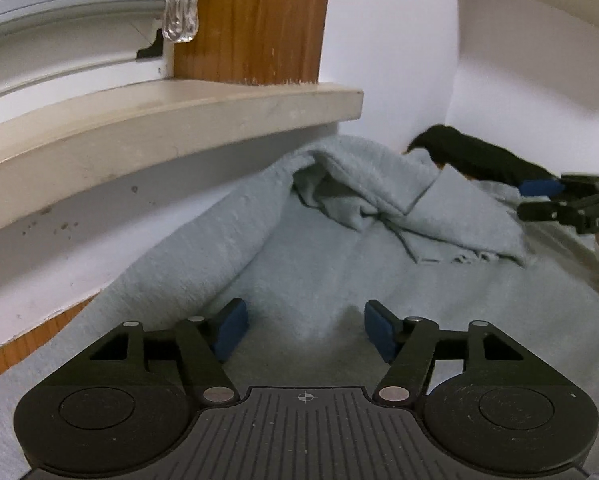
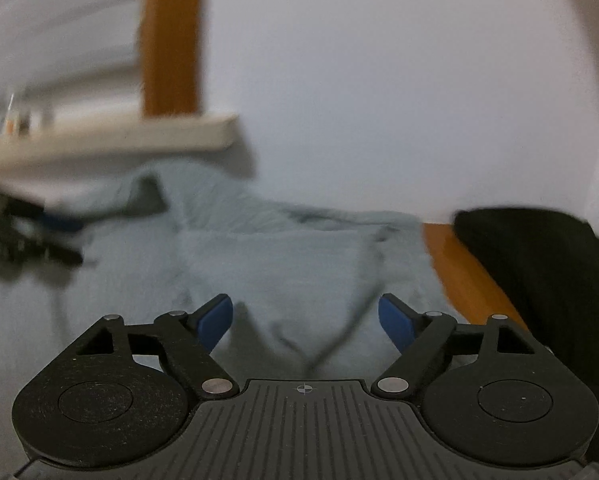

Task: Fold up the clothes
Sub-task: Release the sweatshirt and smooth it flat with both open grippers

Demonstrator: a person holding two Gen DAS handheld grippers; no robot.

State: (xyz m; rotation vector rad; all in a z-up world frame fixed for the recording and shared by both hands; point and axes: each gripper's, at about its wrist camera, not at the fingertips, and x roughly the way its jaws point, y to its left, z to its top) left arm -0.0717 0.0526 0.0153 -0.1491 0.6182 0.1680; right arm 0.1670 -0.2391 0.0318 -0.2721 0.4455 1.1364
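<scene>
A light blue-grey garment [image 1: 319, 272] lies spread on the surface, with a bunched fold [image 1: 379, 196] pushed up against the wall. It also fills the middle of the blurred right wrist view [image 2: 275, 276]. My left gripper [image 1: 305, 330] is open and empty just above the cloth. My right gripper [image 2: 305, 322] is open and empty over the cloth too; it also shows at the right edge of the left wrist view [image 1: 539, 198]. The left gripper shows blurred at the left edge of the right wrist view [image 2: 55, 236].
A black garment [image 2: 539, 264] lies at the right on the wooden surface [image 2: 459, 268]; it also shows in the left wrist view [image 1: 475, 156]. A beige sill [image 1: 171, 120] juts out over the cloth at the left. A white wall [image 1: 387, 48] stands behind.
</scene>
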